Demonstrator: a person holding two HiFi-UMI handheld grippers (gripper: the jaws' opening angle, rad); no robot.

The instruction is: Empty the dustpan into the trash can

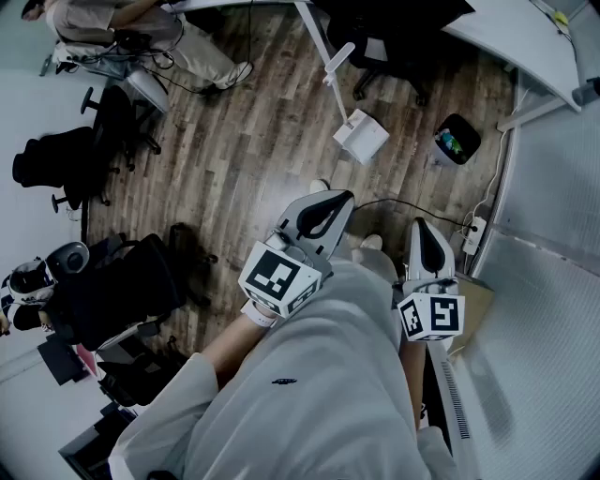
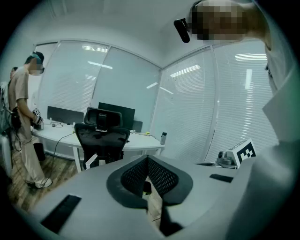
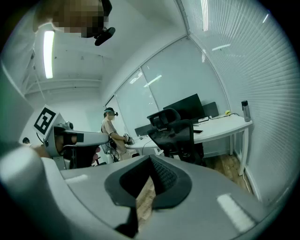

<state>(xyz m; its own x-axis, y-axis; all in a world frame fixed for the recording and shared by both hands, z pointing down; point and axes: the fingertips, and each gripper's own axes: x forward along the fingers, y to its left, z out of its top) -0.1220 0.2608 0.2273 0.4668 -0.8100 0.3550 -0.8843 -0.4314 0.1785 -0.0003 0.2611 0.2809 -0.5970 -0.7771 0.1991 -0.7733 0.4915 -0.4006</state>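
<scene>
In the head view a white dustpan point(image 1: 361, 136) with a long white handle stands on the wooden floor ahead of me. The black trash can point(image 1: 457, 139), with coloured scraps inside, sits to its right near the desk leg. My left gripper point(image 1: 336, 202) is held out in front of my body, shut and holding nothing, well short of the dustpan. My right gripper point(image 1: 421, 227) is beside it, also shut and holding nothing. In the left gripper view the left gripper point(image 2: 147, 160) has its jaws together, and so does the right gripper point(image 3: 151, 159) in the right gripper view. Neither gripper view shows dustpan or can.
Black office chairs point(image 1: 70, 164) crowd the left side. A person point(image 1: 141, 28) stands at the far left by a desk. A white curved desk point(image 1: 525, 37) spans the top right. A power strip point(image 1: 472, 234) with its cable lies by the blinds-covered glass wall point(image 1: 553, 281).
</scene>
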